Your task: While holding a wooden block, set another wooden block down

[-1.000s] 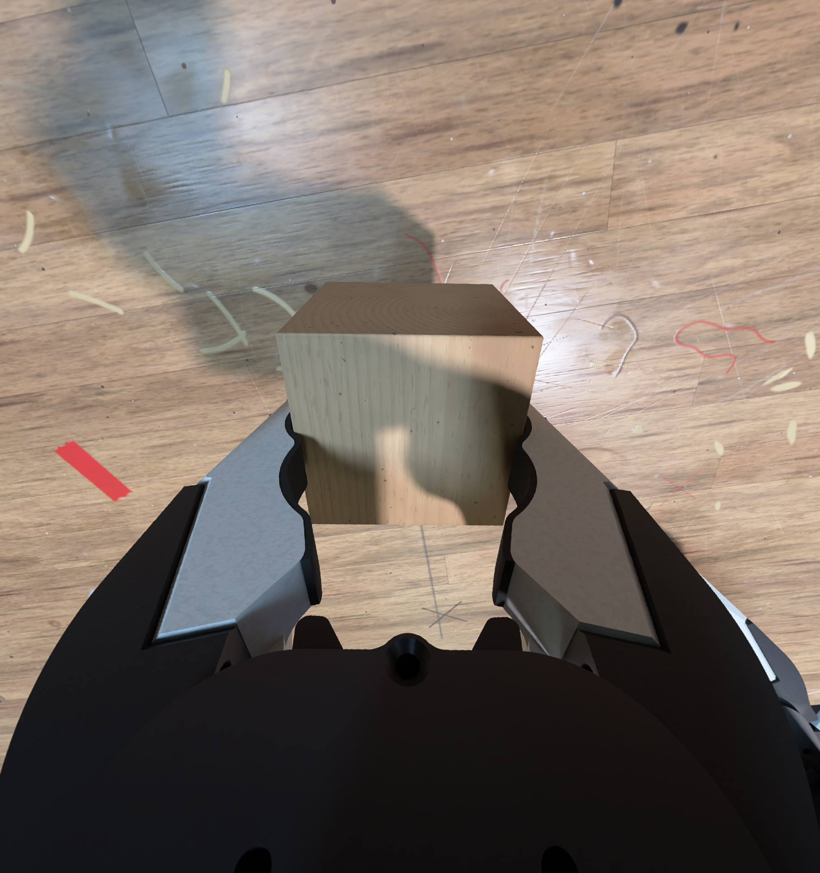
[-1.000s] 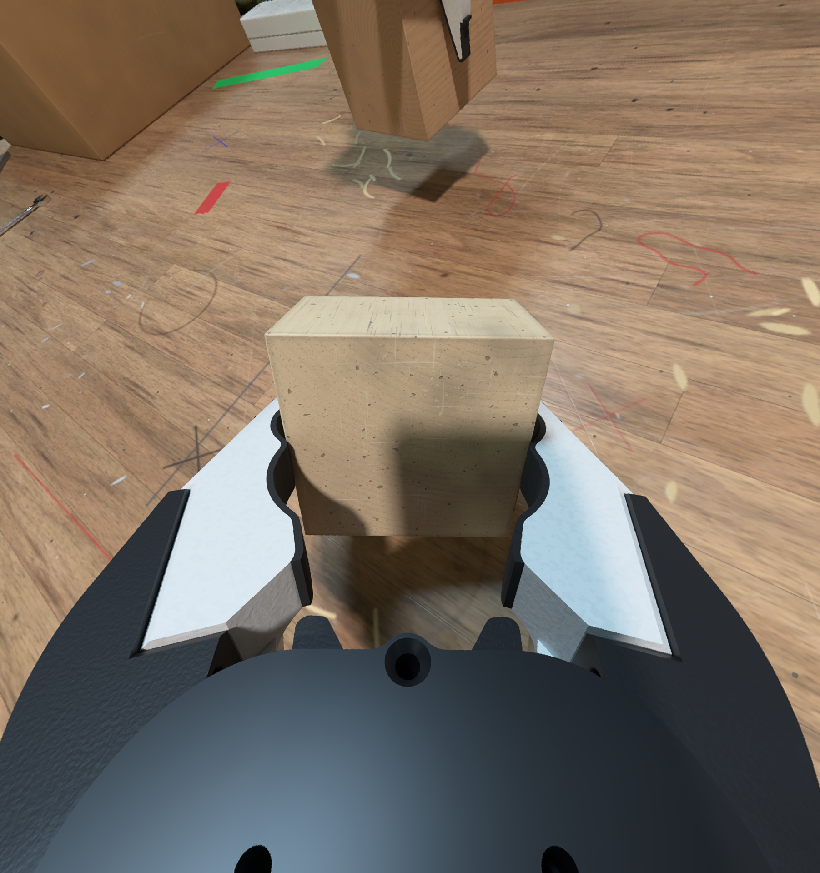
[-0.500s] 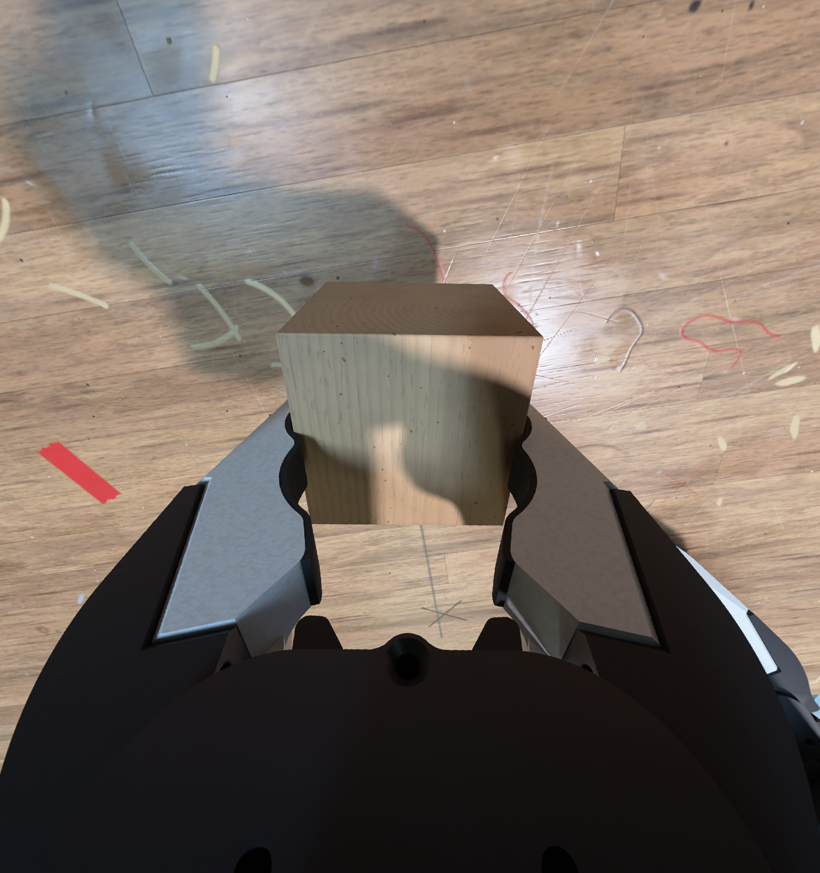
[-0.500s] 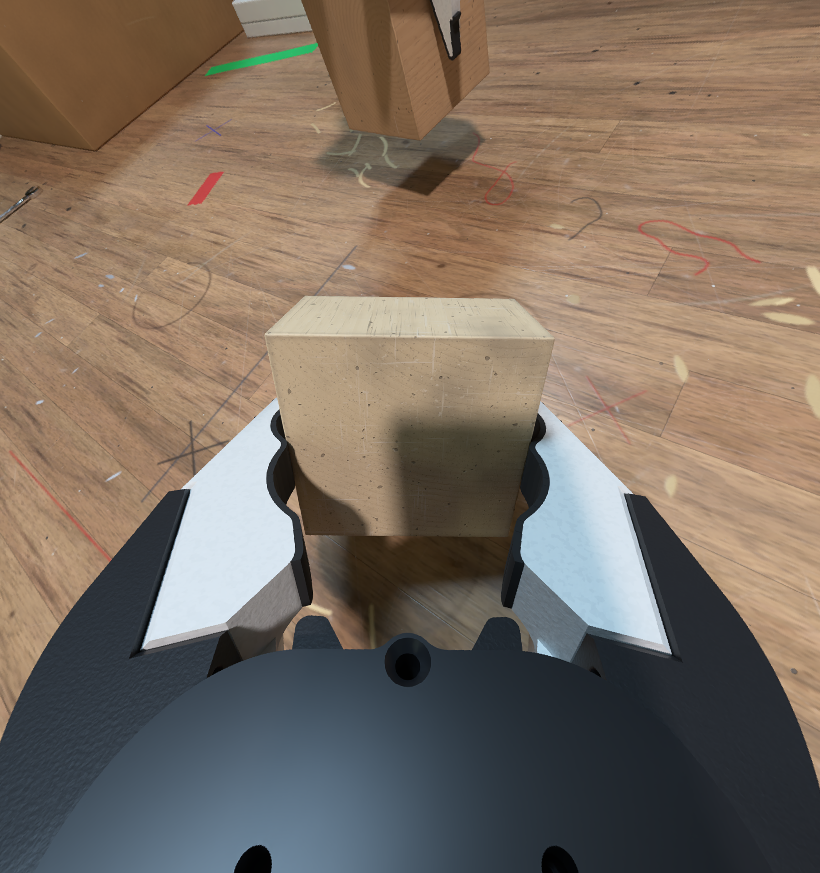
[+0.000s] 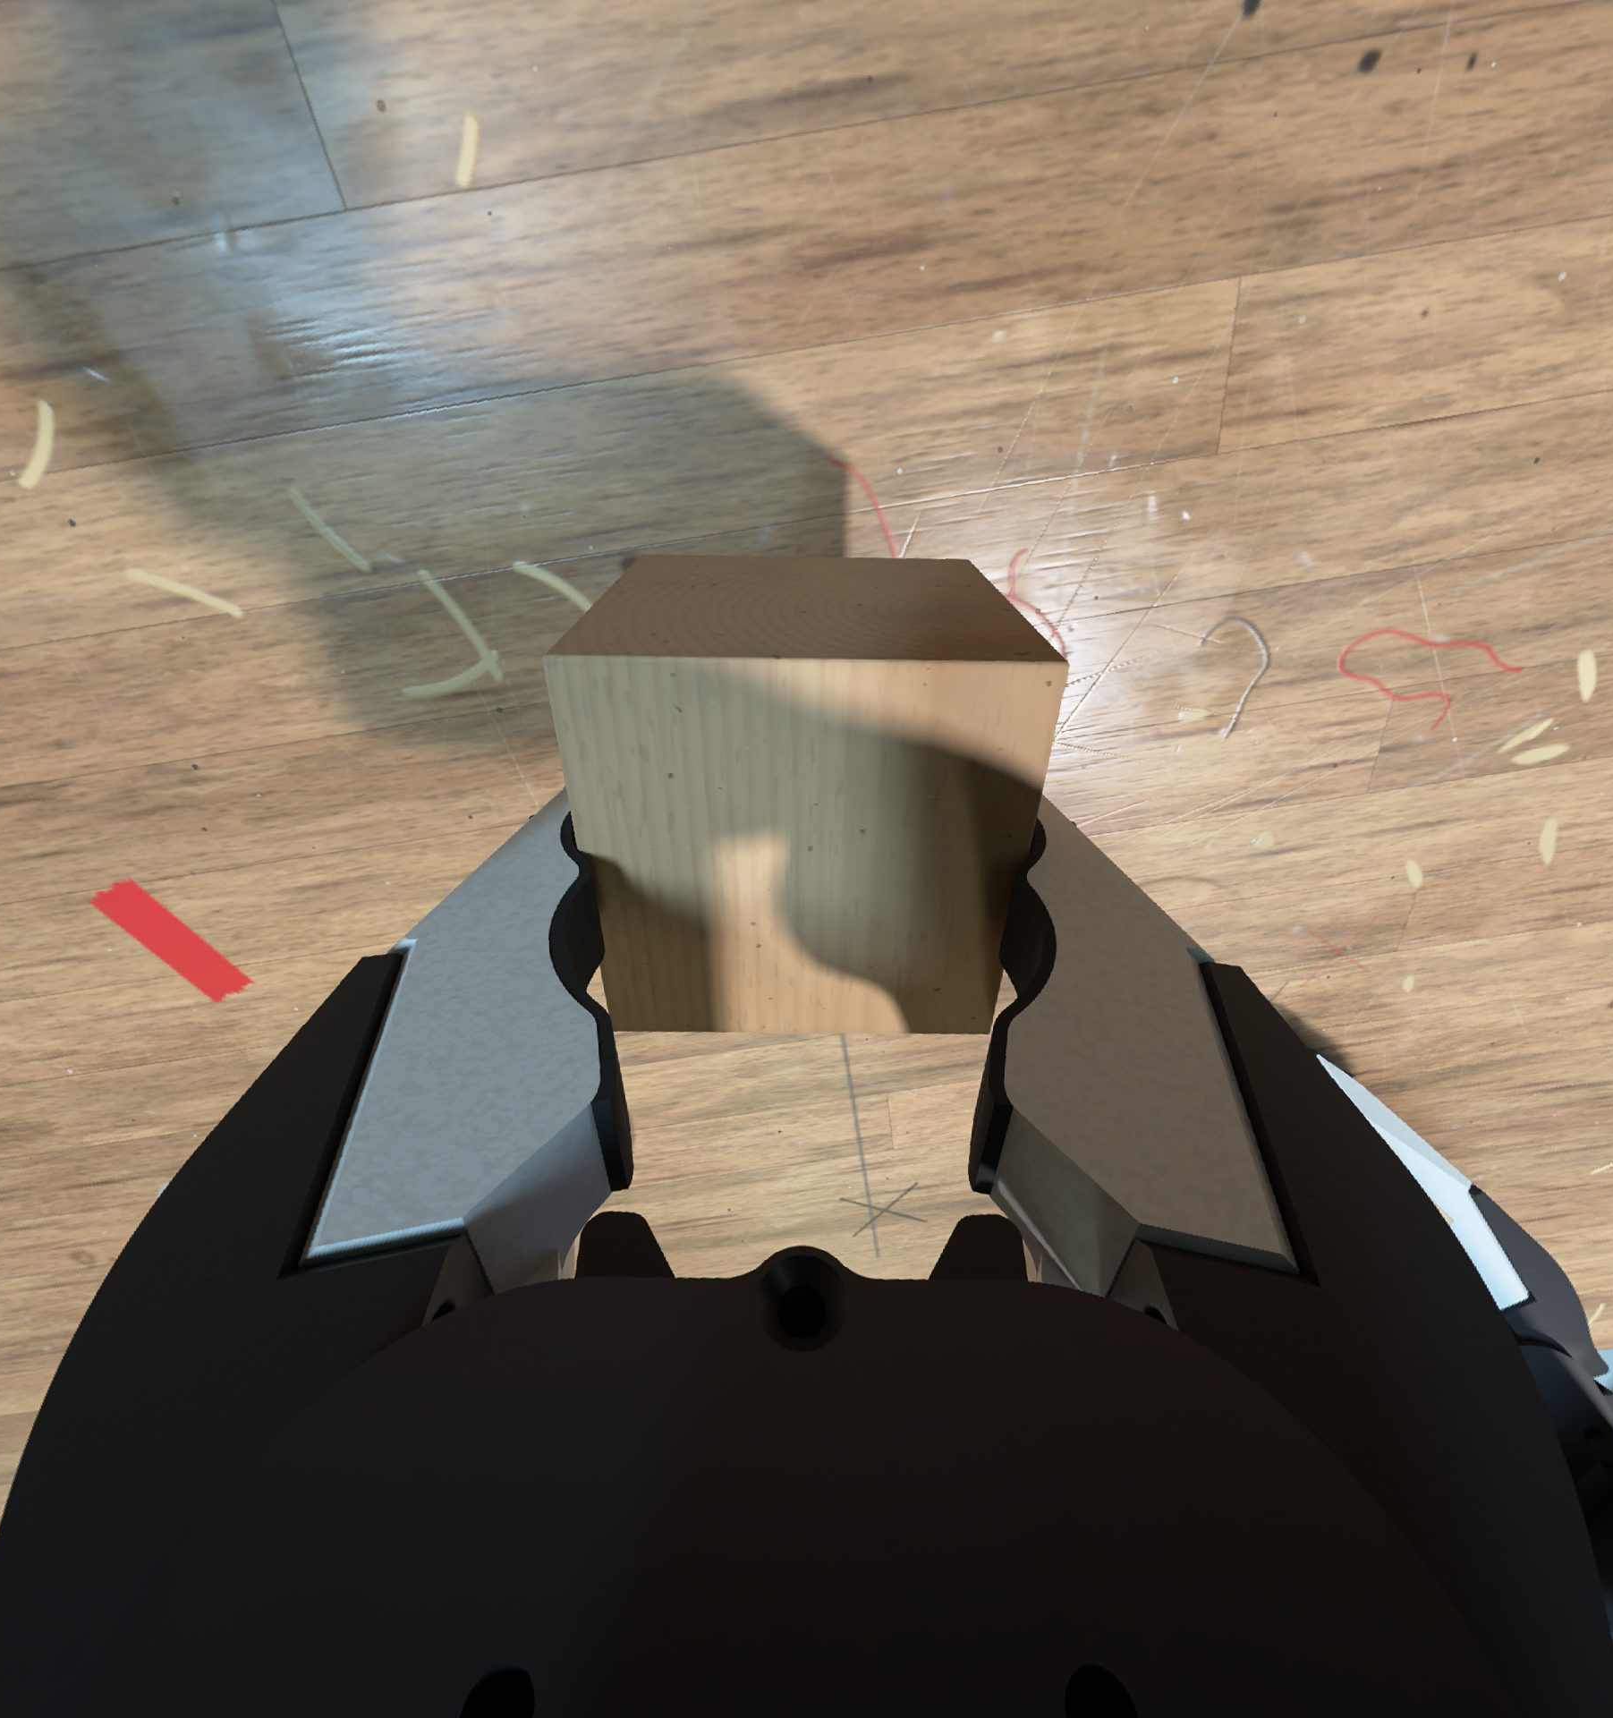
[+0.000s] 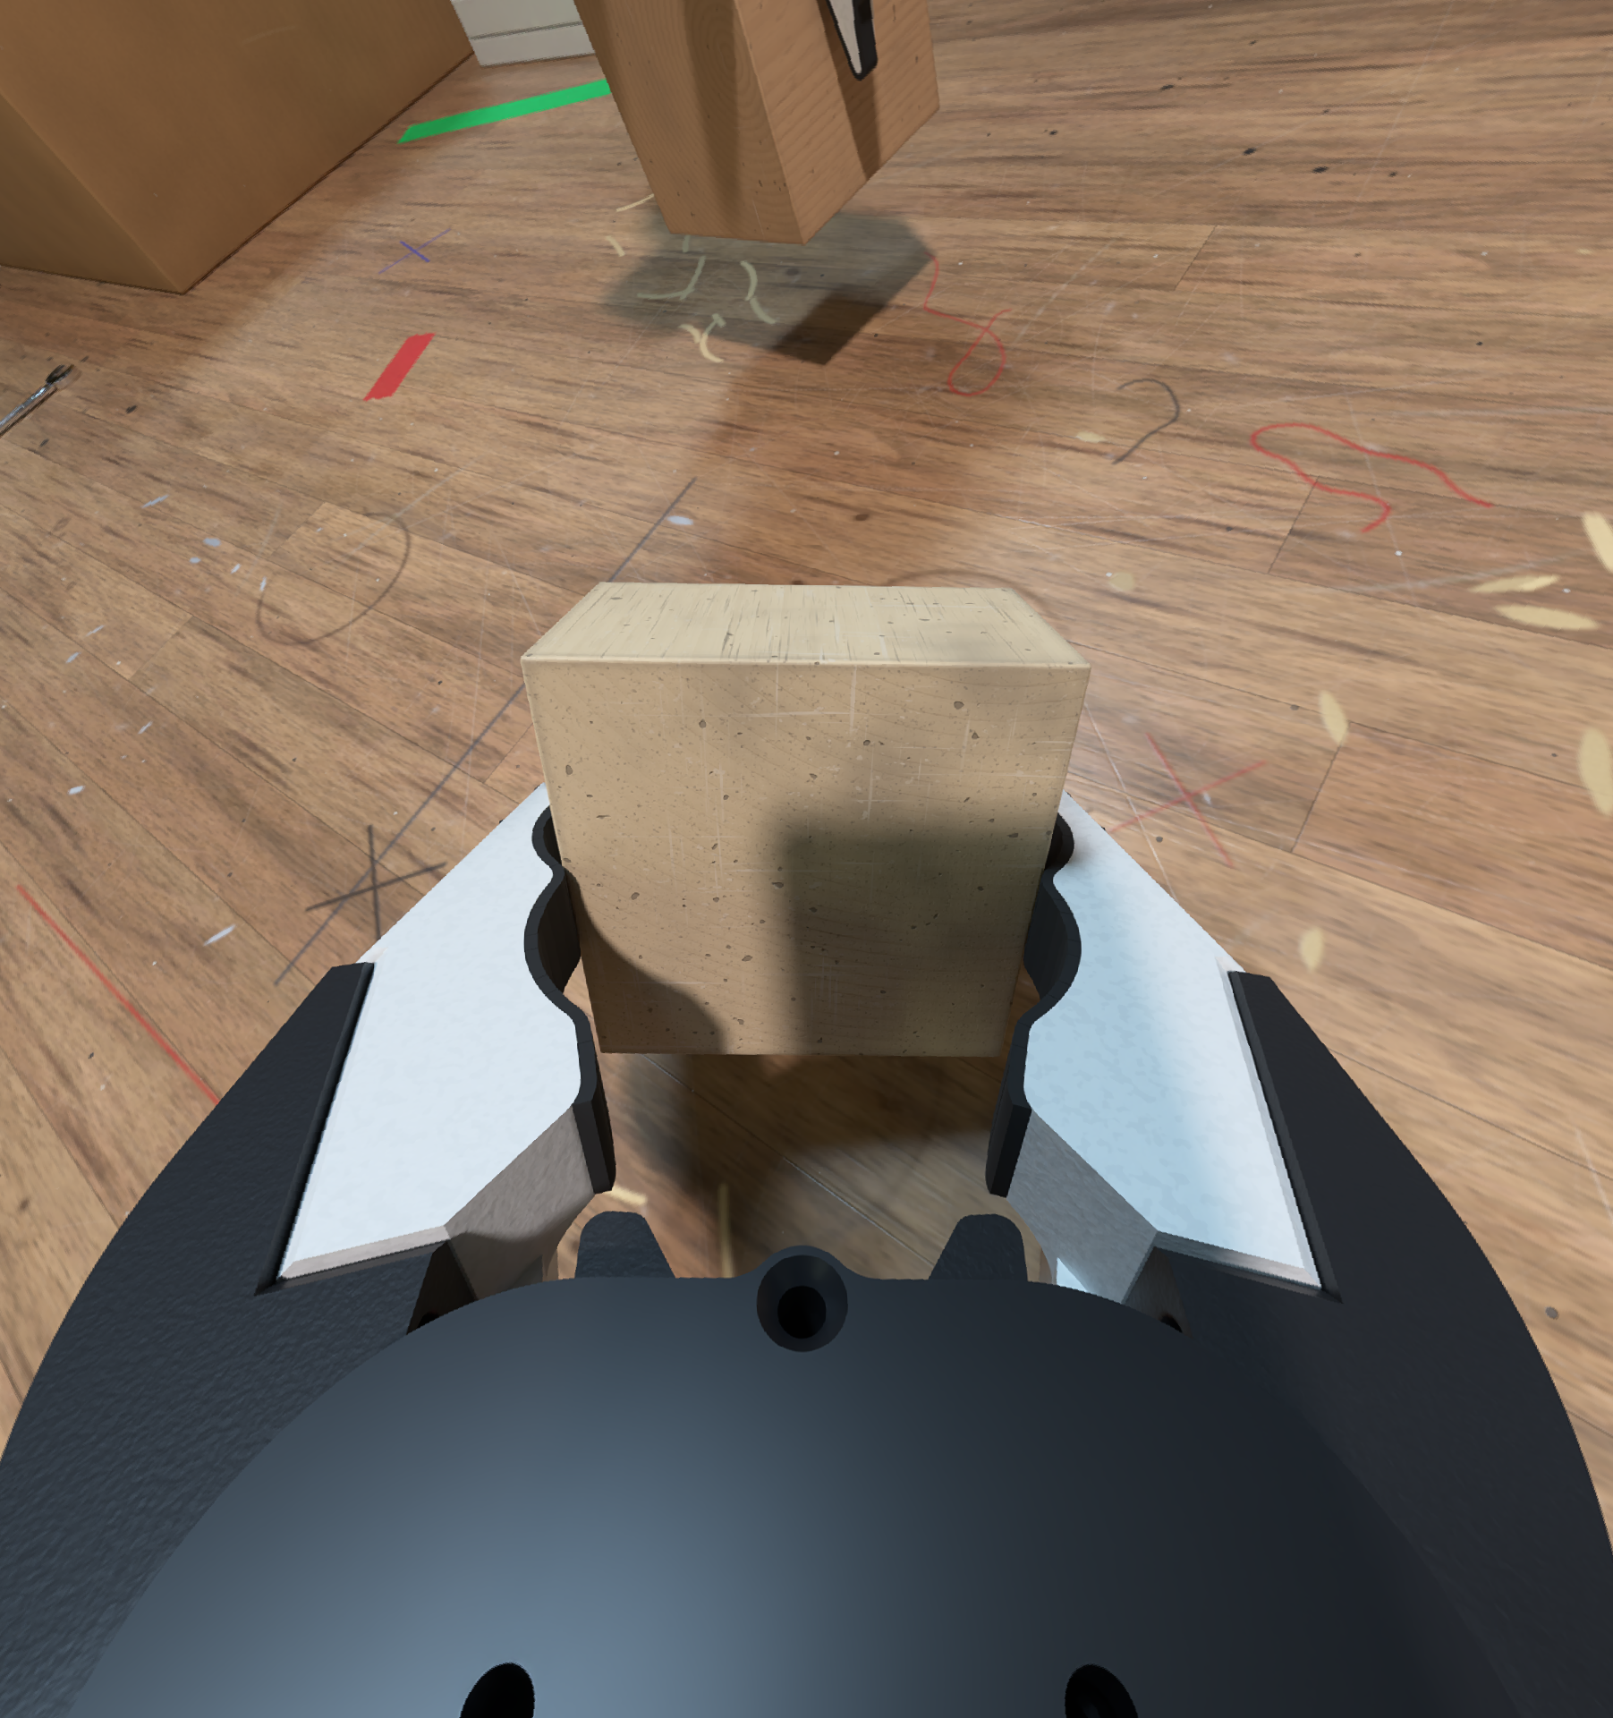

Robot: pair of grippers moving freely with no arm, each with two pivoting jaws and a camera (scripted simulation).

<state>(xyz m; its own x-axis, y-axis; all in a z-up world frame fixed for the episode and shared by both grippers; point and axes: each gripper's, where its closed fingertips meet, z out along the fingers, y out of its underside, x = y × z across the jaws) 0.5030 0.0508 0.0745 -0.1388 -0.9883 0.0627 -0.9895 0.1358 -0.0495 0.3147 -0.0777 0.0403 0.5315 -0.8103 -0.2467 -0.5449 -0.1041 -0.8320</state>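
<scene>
Left wrist view: left claw [image 5: 802,916] clamped on a wooden block [image 5: 802,818], pads pressed to both side faces, block level, lifted clear of the counter [image 5: 1156,279]. Block sits dead centre between the fingers, grain running vertical on the near face. Its shadow lies on the counter at 11 o'clock from the block. Red tape strip [image 5: 170,939] at 9 o'clock. Red scribble [image 5: 1425,665] at 2 o'clock, pale wood shavings scattered past it and at 10 o'clock.

Right wrist view: right claw [image 6: 802,930] closed on a second, paler speckled wooden block [image 6: 802,837], pads touching both sides, block upright and level. Whether its underside touches the counter [image 6: 1341,279] cannot be told; dark shadow right under it. Pencil cross on the counter at 9 o'clock. Farther out at 12 o'clock, the first block [image 6: 765,121] hangs above the counter in the other claw, one finger tip [image 6: 853,37] visible on its right face, shadow below it. Red tape [image 6: 400,365] at 11 o'clock, green tape [image 6: 505,112] beyond. Cardboard box [image 6: 161,121] far at 10 to 11 o'clock. The two blocks are well apart.
</scene>
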